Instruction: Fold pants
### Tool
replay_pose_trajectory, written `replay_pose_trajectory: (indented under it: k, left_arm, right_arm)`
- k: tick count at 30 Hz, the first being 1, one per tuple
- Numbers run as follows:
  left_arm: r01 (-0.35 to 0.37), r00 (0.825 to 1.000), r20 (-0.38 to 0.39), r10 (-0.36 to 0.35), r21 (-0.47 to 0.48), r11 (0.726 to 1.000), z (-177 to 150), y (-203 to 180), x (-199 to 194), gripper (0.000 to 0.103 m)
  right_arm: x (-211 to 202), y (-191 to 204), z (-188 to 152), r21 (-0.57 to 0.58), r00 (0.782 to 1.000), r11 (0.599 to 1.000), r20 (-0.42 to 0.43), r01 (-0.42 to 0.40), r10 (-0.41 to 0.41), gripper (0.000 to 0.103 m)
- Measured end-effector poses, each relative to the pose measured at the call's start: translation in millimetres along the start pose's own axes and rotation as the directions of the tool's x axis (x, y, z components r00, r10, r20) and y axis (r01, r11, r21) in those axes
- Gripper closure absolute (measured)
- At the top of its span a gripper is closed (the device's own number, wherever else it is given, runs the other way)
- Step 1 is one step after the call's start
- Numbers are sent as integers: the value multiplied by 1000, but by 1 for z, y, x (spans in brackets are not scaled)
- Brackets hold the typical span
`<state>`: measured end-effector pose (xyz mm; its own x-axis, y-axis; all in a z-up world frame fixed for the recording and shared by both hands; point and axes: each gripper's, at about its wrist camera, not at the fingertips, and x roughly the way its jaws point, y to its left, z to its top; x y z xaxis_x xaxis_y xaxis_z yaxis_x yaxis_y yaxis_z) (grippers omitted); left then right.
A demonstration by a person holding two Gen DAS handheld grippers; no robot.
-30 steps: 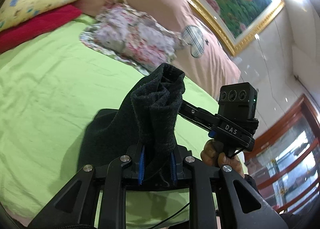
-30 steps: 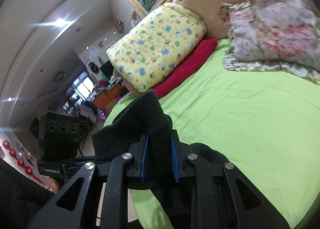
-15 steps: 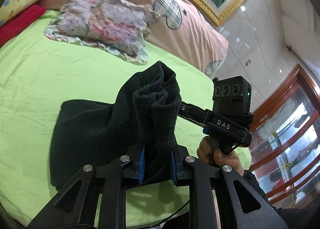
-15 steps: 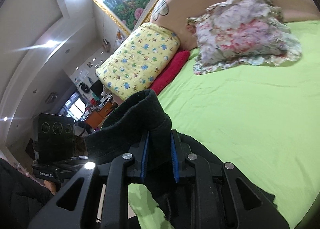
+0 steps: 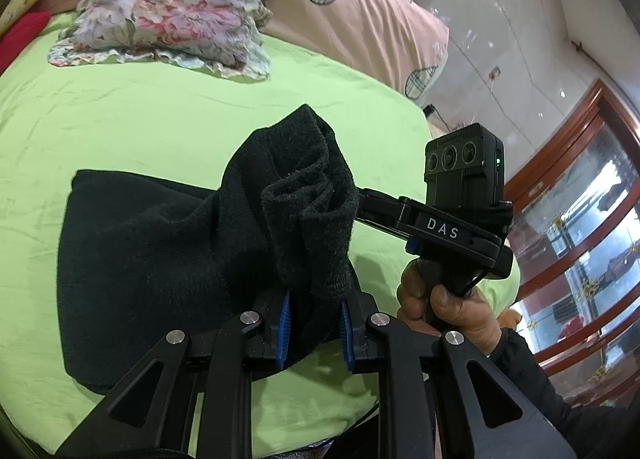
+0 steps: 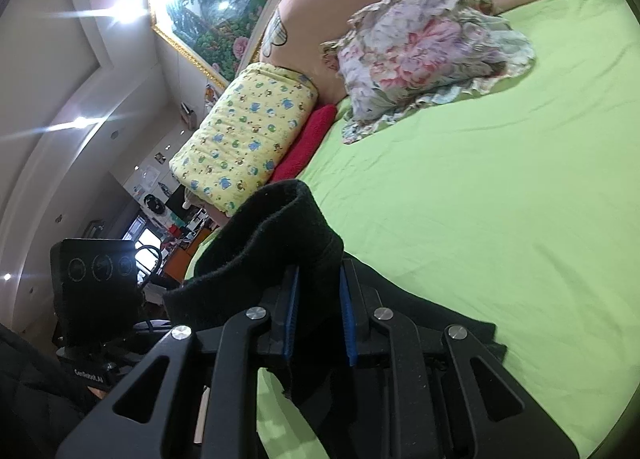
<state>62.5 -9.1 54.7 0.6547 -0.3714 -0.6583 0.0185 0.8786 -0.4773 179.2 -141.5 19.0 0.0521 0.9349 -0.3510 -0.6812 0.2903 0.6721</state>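
Observation:
The black pants (image 5: 152, 259) lie partly on the green bed sheet (image 5: 140, 119), with one end lifted. My left gripper (image 5: 314, 323) is shut on a bunched fold of the pants, which stands up between its blue pads. My right gripper (image 6: 318, 323) is shut on another part of the same raised edge of the pants (image 6: 280, 235). In the left wrist view the right gripper's camera block (image 5: 464, 179) and the hand holding it (image 5: 448, 303) sit just right of the raised fold.
A floral pillow (image 5: 168, 31) lies at the head of the bed against a pink headboard (image 5: 360, 11). A yellow patterned quilt (image 6: 244, 131) and a red cushion (image 6: 308, 139) lie beside it. A glass cabinet (image 5: 580, 239) stands right of the bed.
Both grippers, still holding the raised edge, have swung over the bed. More of the pants now lies spread on the sheet, and the floral pillow has shifted in both views.

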Motion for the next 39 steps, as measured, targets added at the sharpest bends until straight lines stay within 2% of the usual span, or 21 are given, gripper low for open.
replay_pose_trajectory:
  k: [3,4,12,16,18,20,21,23,31,34,39]
  left_arm:
    - [1,1000,-22,-1,8,1000,-2,-2,10,84]
    - [1,1000,-29,0,10,1000,-3,-2,13,84]
    - [0,997,-75,2,30,1000,-8,-8,39,83]
    - [1,997,-82,3,45,999,-9,-9,48,76]
    - [0,997,-83,3,43,999,-10,-8,49,76]
    - [4,996,-88,-1,40,999,-12,-7,49,69]
    - [23,995,-95,-20,32,999,-13,-6,49,61]
    - [50,994,-101,-48,21,999,-14,-5,48,59]
    - [80,993,-84,-78,16,997,-15,-3,34,56]
    - [80,995,-57,-79,14,997,-15,0,23,53]
    - [62,998,-10,-62,-7,998,-12,13,5,51]
  right_arm:
    - [-7,-7,-7,20,1000,1000,8,6,-6,87]
    - [-8,-9,-9,26,1000,1000,8,3,-4,96]
    - [-22,-26,-23,83,996,993,21,86,-88,97]
    - [-38,-28,-26,99,989,985,46,139,-144,97]
    - [-47,-26,-28,104,983,980,60,169,-176,97]
    - [-52,-25,-29,115,978,975,71,189,-198,97]
    - [-56,-24,-30,124,975,973,78,196,-207,97]
    - [-61,-22,-33,140,970,967,91,213,-226,96]
    - [-66,-5,-38,156,950,948,103,276,-293,96]
    - [-64,0,-38,154,937,934,85,323,-338,96]
    - [-67,9,-39,164,929,926,98,340,-358,95]
